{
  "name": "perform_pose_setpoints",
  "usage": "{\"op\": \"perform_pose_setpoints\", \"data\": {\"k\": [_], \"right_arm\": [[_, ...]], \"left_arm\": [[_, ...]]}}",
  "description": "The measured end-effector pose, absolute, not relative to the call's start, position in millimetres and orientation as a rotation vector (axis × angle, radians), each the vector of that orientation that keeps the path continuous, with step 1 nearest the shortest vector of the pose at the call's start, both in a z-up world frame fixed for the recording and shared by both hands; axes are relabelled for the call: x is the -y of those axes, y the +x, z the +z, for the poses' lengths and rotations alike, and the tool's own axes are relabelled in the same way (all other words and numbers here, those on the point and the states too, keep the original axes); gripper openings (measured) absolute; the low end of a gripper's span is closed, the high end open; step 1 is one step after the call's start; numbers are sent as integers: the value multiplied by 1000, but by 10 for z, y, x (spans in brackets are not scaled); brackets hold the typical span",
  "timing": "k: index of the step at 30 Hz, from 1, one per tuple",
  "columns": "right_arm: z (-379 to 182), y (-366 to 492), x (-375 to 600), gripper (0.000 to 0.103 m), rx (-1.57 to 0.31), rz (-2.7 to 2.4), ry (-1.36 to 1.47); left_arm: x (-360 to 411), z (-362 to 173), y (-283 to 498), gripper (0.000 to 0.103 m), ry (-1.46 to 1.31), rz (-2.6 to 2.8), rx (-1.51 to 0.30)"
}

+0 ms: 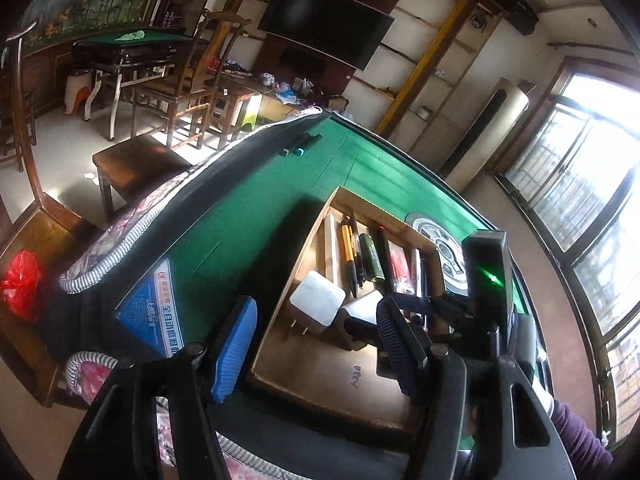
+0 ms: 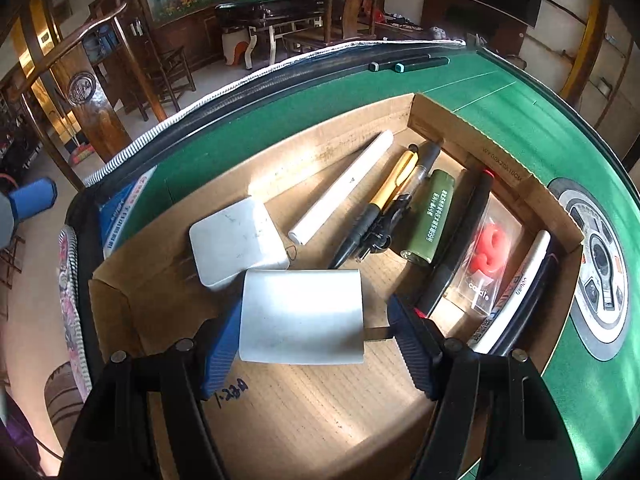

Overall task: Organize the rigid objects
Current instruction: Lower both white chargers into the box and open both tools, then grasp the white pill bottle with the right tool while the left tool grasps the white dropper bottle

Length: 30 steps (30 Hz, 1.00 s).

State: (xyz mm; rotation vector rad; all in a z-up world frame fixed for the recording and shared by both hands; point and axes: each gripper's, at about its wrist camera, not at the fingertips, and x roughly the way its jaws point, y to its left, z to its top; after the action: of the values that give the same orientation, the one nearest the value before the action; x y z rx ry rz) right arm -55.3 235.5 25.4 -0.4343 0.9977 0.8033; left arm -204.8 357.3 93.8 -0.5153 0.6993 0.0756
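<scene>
A green table (image 2: 520,128) carries an open cardboard box (image 2: 440,128), with two markers (image 2: 416,64) lying apart near the far edge. In the box, pens (image 2: 394,184), a white tube (image 2: 344,188), a green cylinder (image 2: 430,216) and a red packet (image 2: 488,252) lie side by side beyond a white charger (image 2: 236,240). The right gripper (image 2: 316,320) grips a second white charger (image 2: 300,316) low over the box floor, while the left gripper (image 1: 320,344) stands wide and empty at the box's near-left wall.

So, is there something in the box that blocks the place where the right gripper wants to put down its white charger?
The right gripper holds a white charger above the cardboard box. The box floor below and in front of it looks bare. Another white charger lies just beyond it, the pens further back. Nothing visible blocks the way.
</scene>
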Motion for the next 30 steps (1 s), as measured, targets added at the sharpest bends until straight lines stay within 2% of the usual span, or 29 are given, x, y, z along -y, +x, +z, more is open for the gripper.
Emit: {"op": "perform_pose_setpoints", "data": {"k": [5, 11, 16, 20, 24, 30], "right_arm": [[696, -621, -1797, 72, -902, 781, -276], [1085, -659, -245, 76, -804, 558, -74], [1035, -687, 1336, 76, -796, 194, 58], [754, -756, 2275, 76, -865, 33, 203], [507, -773, 2489, 76, -907, 18, 196], [317, -576, 2229, 76, -922, 100, 171]], "left_arm": [[-3381, 1007, -2069, 70, -493, 26, -650], [-2912, 1079, -1963, 72, -466, -132, -628], [-2298, 998, -1797, 73, -394, -286, -687], [-1853, 897, -1690, 73, -329, -359, -759], [-1544, 842, -1651, 73, -285, -383, -804], [-1375, 827, -1660, 73, -258, -376, -837]]}}
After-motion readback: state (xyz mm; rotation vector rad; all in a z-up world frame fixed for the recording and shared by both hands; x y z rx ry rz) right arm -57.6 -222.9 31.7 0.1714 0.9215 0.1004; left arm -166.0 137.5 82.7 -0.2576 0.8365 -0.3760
